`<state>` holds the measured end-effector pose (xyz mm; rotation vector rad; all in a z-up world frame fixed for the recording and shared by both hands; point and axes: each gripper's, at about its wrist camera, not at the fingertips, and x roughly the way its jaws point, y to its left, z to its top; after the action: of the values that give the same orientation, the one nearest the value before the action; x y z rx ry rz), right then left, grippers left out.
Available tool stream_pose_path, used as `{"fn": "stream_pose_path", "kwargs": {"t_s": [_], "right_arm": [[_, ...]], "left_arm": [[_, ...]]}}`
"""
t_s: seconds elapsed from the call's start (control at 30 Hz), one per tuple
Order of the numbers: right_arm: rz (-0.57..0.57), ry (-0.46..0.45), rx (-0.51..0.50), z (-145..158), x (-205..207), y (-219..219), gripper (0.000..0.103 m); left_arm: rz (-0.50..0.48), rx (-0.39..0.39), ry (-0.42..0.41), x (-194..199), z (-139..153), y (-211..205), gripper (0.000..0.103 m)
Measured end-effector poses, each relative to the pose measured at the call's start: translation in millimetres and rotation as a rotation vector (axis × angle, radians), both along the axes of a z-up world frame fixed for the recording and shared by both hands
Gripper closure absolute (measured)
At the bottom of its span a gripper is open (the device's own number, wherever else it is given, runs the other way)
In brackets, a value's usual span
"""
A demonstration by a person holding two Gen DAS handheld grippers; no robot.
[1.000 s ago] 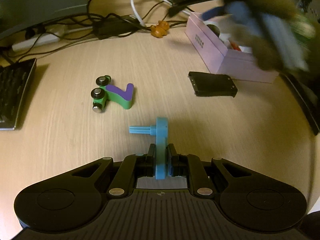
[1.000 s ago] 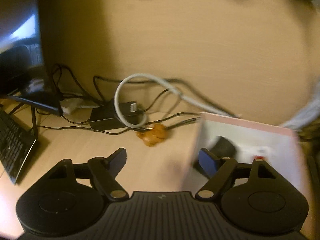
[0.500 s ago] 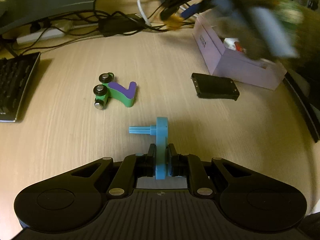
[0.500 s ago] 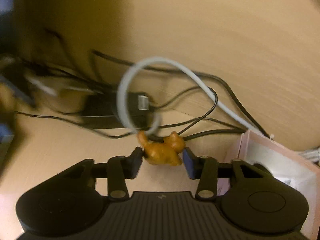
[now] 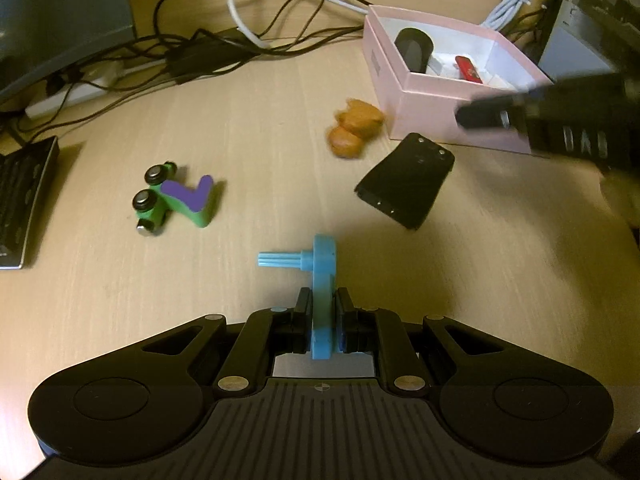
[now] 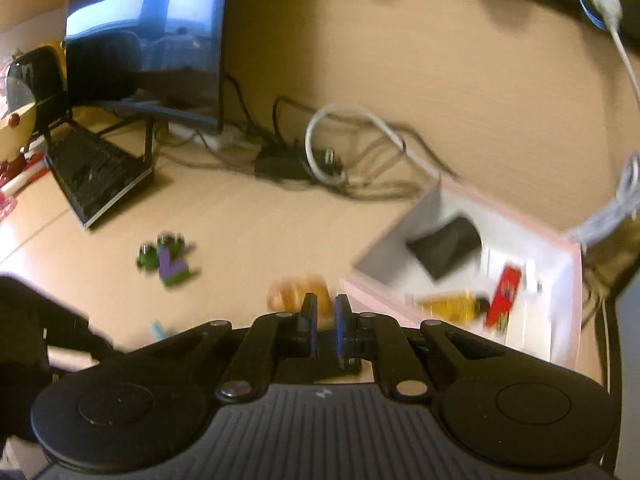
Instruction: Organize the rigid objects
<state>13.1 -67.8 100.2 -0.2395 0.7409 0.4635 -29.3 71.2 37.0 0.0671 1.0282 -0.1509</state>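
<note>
The left gripper (image 5: 322, 312) has its jaws clamped on the blue part (image 5: 322, 276), which stands upright between them above the near middle of the desk (image 5: 280, 100), its ribbed peg pointing left. The right gripper (image 6: 322, 312) has its jaws together with nothing between them. In the left wrist view it hangs blurred at the right, in front of the near wall of the box (image 5: 440, 120) and well apart from the orange toy (image 5: 356, 128).

The orange toy lies on the desk just beside the box's near left corner. The black pack (image 5: 406, 184) lies just near of it, and the green toy (image 5: 180, 200) lies well to the left.

The step in hand looks like getting the orange toy into the box, which already holds a dark cylinder, a red stick and a yellow piece. To do it well, the right jaws need to part wide before they come down. They should straddle the toy's narrow middle, not a rounded end, since the lumpy shape would likely squirt out of a tip pinch. An approach from the left or from above keeps the jaws clear of the box wall and the black pack. The jaws should close only once the toy sits deep between the pads.

The blue part should go in upright, peg away from the wall, and be let go low inside the box.
</note>
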Motion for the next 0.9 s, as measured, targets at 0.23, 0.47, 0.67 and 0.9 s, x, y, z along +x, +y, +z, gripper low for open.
{"fn": "stream_pose_path", "kwargs": {"t_s": [0.23, 0.47, 0.67, 0.9], "right_arm": [[0.03, 0.104, 0.02, -24.2, -2.5, -13.4, 0.093], [0.099, 0.192, 0.031, -40.8, 0.6, 0.5, 0.091], [0.086, 0.206, -0.017, -55.1, -3.4, 12.0, 0.082], [0.055, 0.201, -0.001, -55.2, -6.8, 9.4, 0.082]], "left_arm": [[0.054, 0.015, 0.008, -4.6, 2.0, -6.8, 0.089], [0.106, 0.006, -0.005, -18.2, 1.8, 1.5, 0.089], [0.151, -0.015, -0.019, -25.3, 1.9, 20.6, 0.089], [0.146, -0.028, -0.026, -30.0, 2.2, 31.4, 0.089]]}}
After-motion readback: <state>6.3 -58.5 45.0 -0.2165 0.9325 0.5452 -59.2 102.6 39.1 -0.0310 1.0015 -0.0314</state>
